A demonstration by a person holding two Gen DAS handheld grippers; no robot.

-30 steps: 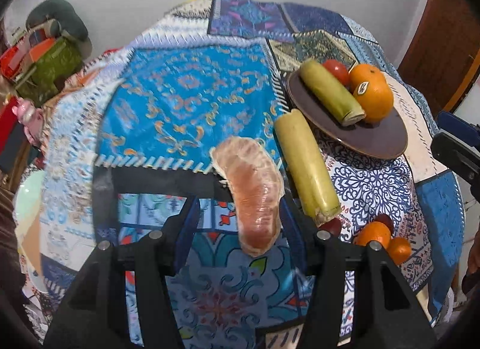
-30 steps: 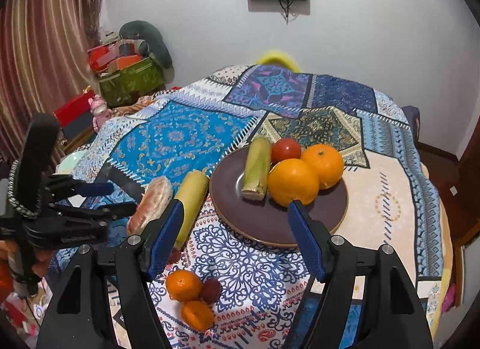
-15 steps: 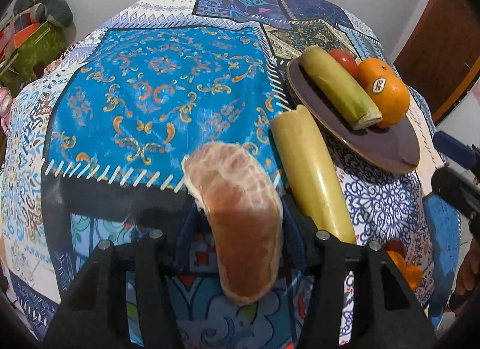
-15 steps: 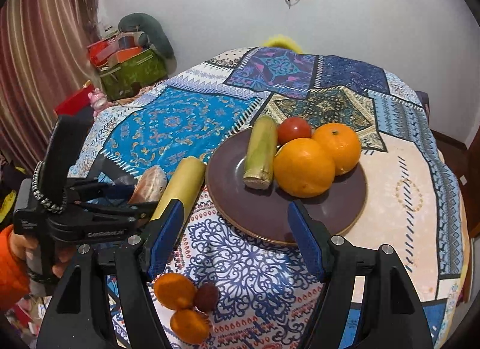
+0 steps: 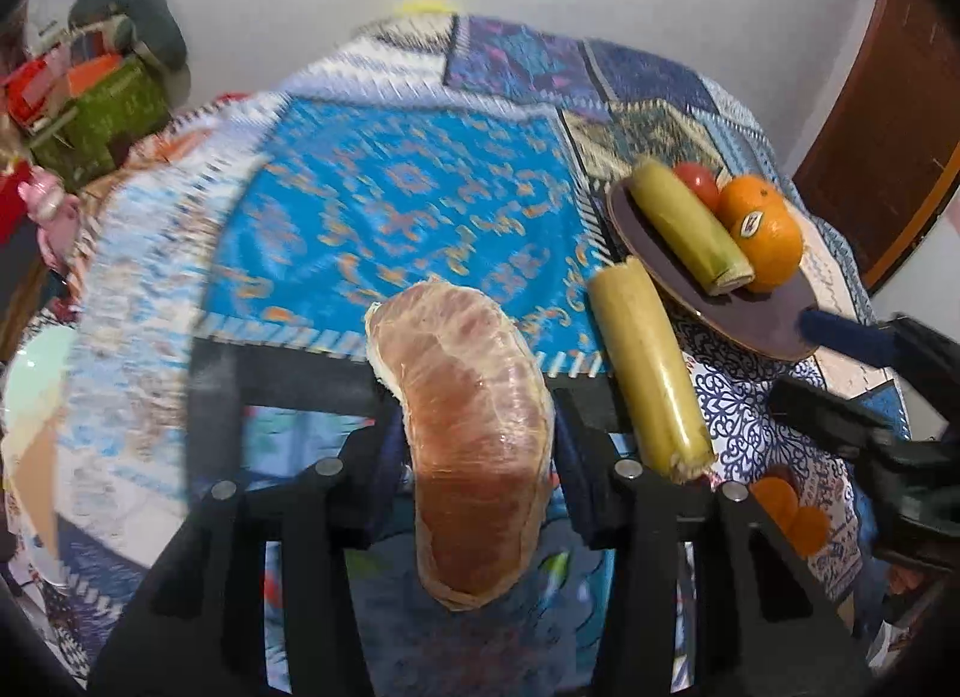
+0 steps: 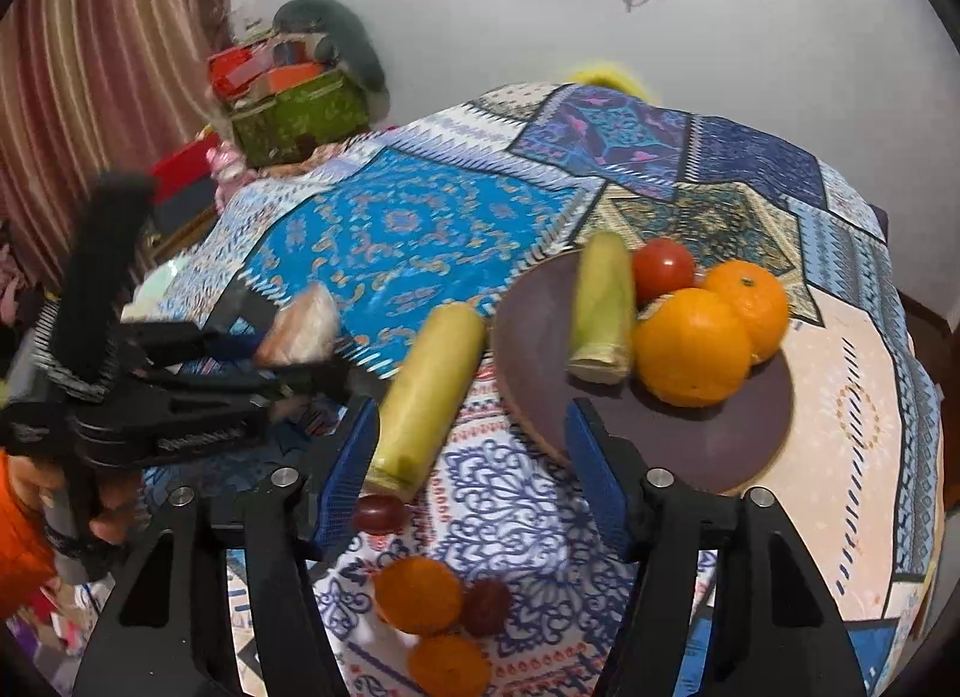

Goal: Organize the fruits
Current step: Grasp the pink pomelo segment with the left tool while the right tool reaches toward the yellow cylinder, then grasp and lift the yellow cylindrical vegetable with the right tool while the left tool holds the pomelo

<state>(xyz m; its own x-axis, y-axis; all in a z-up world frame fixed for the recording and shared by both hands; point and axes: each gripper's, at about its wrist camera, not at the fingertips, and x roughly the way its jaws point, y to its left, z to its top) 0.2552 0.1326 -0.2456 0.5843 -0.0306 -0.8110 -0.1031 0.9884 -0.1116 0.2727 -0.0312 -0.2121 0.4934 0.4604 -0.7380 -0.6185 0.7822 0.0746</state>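
The desk (image 6: 852, 397) carries the brown plate (image 6: 708, 445) — fruit fills its far half. Left gripper (image 5: 474, 457) pinches the peeled pomelo segment (image 5: 474, 427): carry it level to the bare near side. Right gripper (image 6: 474, 469) — spread, empty.

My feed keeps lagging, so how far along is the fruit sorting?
Done: the plate holds a cane piece, a tomato and two oranges. In hand: the left claw is shut on a pomelo wedge; the right claw is open, holding nothing. Left on the cloth: a second cane piece, two tangerines and two small dark fruits.
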